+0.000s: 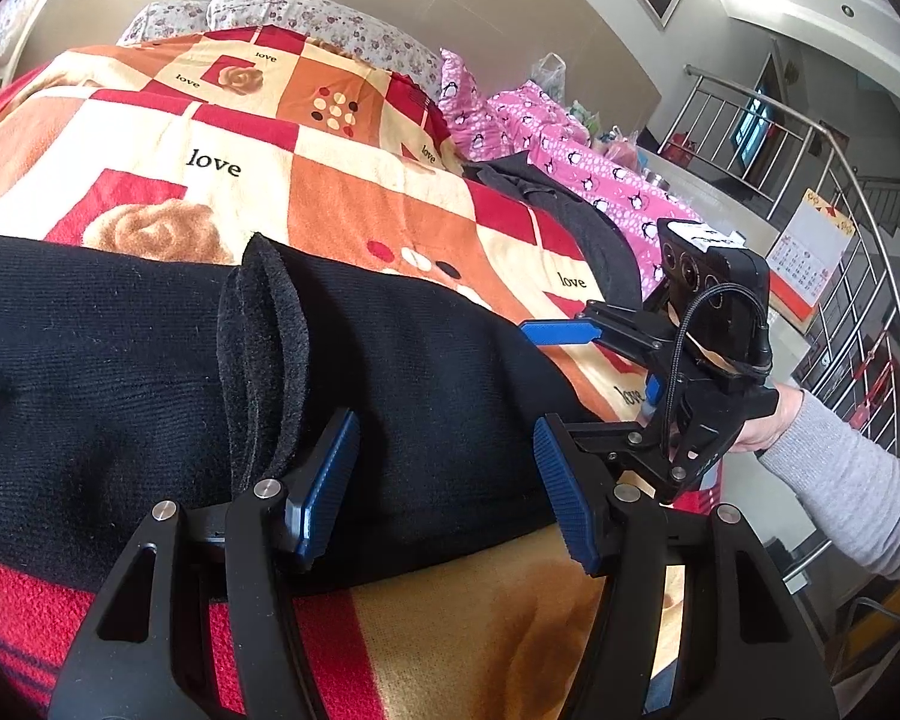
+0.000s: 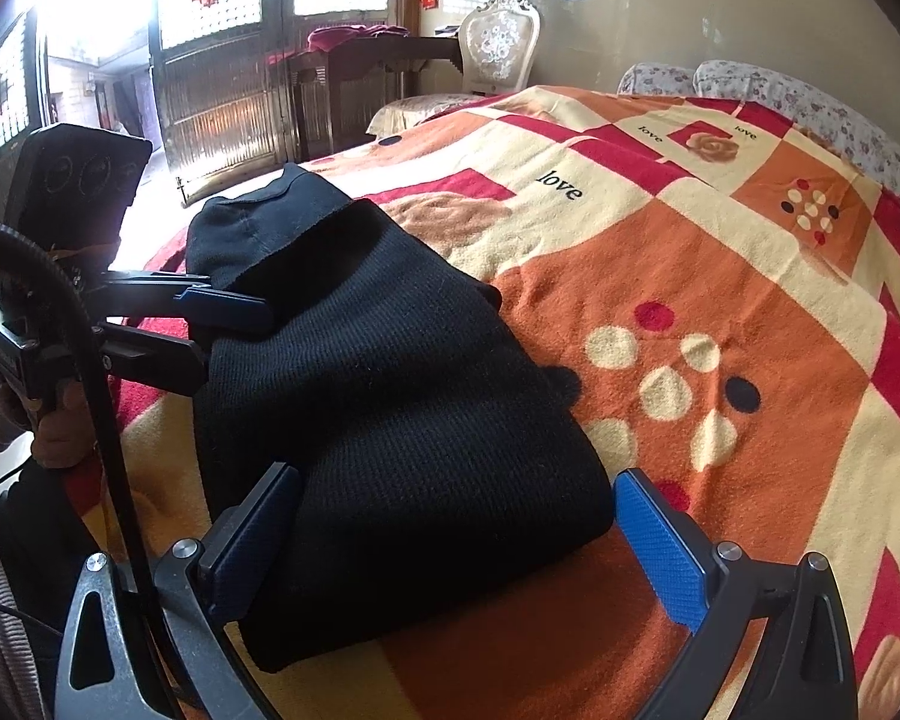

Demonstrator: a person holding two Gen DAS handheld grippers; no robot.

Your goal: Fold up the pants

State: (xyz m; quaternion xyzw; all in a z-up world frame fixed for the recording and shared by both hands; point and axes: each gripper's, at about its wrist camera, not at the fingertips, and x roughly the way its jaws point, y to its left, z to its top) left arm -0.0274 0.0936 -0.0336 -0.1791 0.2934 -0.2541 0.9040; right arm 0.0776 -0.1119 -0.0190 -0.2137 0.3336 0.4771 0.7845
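Bed with patterned "love" blanket (image 2: 660,276) carried the black knit pants (image 1: 390,372), already folded into a thick band, long axis running left-right across the near edge. Both claws sat at that edge, one toward each end. Left claw (image 1: 447,486) released, jaws straddling the near fold, a raised flap just left of it. Right claw (image 2: 456,546) released too, spanning the band's right end. Pink penguin clothes (image 1: 576,162) lay well apart; nothing in the way.

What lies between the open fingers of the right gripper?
In the right wrist view, the folded end of the black pants fills the gap of the right gripper, resting on the patterned blanket; neither pad clearly presses it.
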